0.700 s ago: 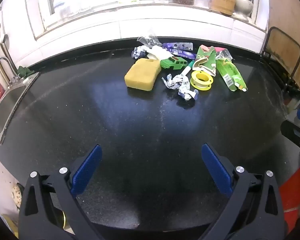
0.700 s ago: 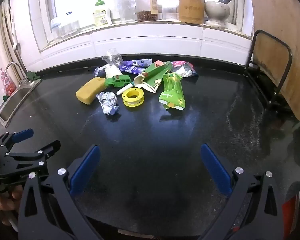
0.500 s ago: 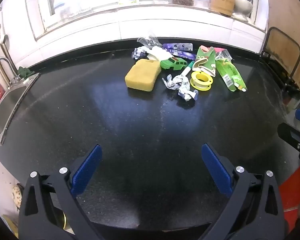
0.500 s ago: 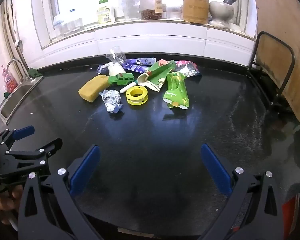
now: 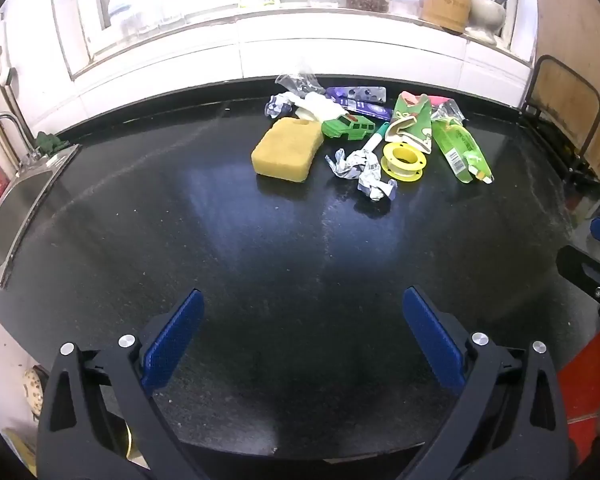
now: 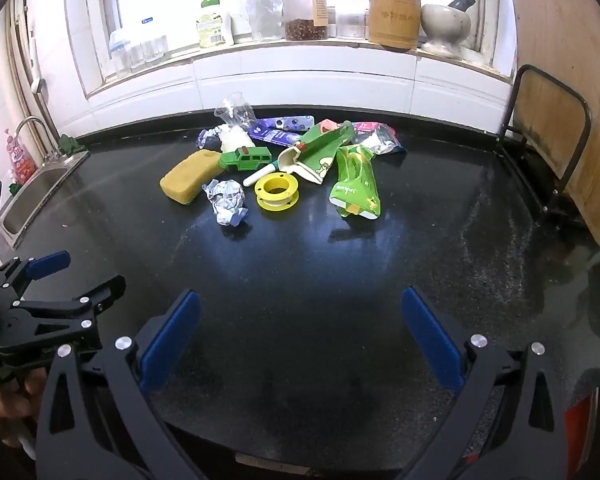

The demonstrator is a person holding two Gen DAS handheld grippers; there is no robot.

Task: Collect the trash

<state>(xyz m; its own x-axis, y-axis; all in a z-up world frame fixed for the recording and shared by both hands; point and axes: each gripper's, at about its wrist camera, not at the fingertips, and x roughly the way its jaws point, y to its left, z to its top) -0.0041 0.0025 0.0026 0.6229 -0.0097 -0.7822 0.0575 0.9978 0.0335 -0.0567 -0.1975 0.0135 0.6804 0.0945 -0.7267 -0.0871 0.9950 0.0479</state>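
pile [image 6: 284, 164] upper centre: sponge [image 6: 190, 175], foil wad [image 6: 226, 200], spool [image 6: 277, 191] | tabletop [image 6: 340, 272] | left tool [image 5: 300, 332] wide, empty | right tool [image 6: 300, 328] wide, empty

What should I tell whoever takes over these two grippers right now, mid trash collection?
Left gripper: open, empty, hovering over bare counter.
Right gripper: open, empty, also short of the pile.
The pile sits at the back of the black counter: crumpled foil wrapper nearest, green pouch, purple wrapper, clear plastic, mixed with a yellow sponge, green toy car and yellow spool.
Done: nothing picked up.
Left: every piece of trash. No bin is in view.
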